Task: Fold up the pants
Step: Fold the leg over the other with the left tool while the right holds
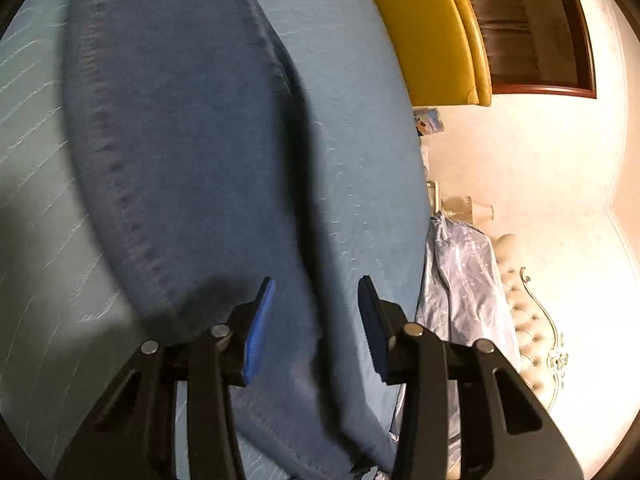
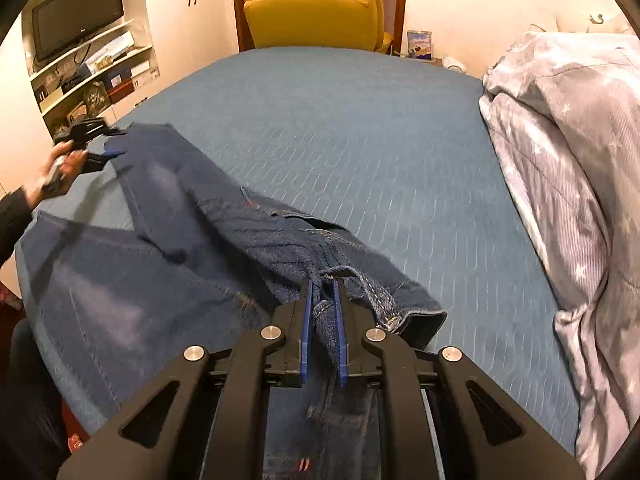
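Dark blue jeans (image 2: 192,232) lie spread over the blue bed cover (image 2: 360,128). My right gripper (image 2: 322,284) is shut on the waistband with its belt loop (image 2: 360,280), at the near end of the jeans. In the left wrist view a pant leg (image 1: 180,140) with a stitched seam fills the frame. My left gripper (image 1: 316,292) is open, its blue pads apart just above the leg cloth, holding nothing. It also shows in the right wrist view (image 2: 106,148), at the far hem of one leg.
A grey star-print duvet (image 2: 568,160) is bunched along the bed's right side. A yellow armchair (image 2: 316,16) stands beyond the bed's far edge. Shelves with a TV (image 2: 76,12) are at the left. A tufted headboard (image 1: 528,320) shows in the left wrist view.
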